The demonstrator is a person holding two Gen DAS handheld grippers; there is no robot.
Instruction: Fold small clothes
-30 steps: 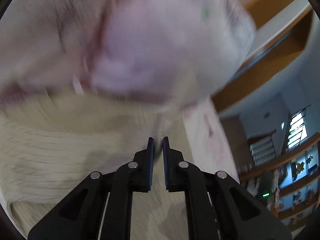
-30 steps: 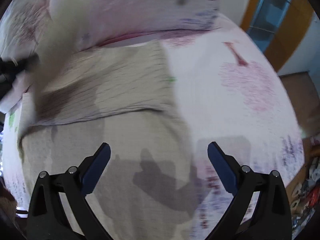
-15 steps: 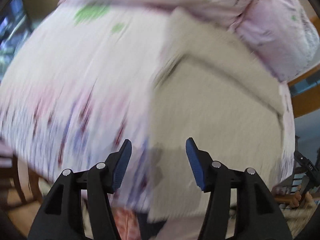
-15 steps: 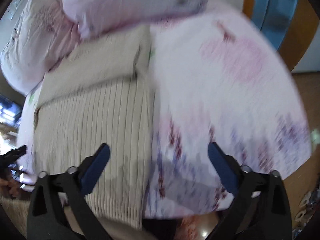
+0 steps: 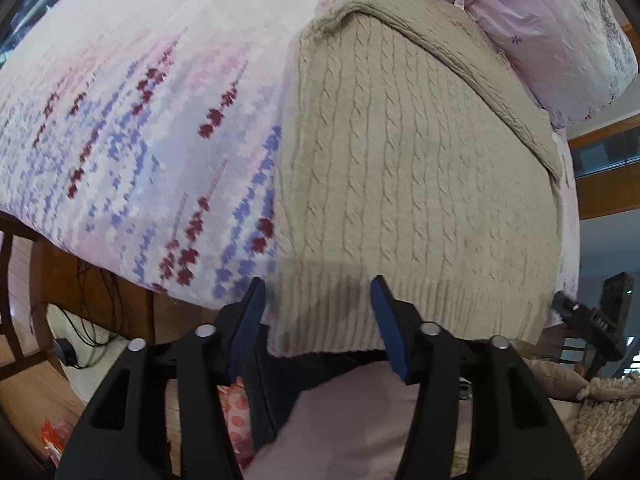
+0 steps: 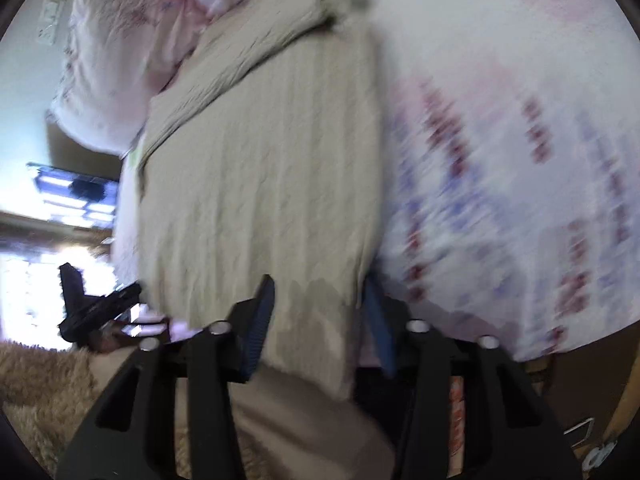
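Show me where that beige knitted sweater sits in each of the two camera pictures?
Left wrist view: the sweater fills centre-right, its ribbed hem between the open left gripper.
Right wrist view: the sweater lies centre-left, blurred, its hem between the open right gripper.
Shared landmark: the pink pillow beyond it.

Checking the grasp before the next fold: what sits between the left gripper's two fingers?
In the left wrist view, the sweater's ribbed hem lies between the open fingers of the left gripper; its corner hangs off the bed.
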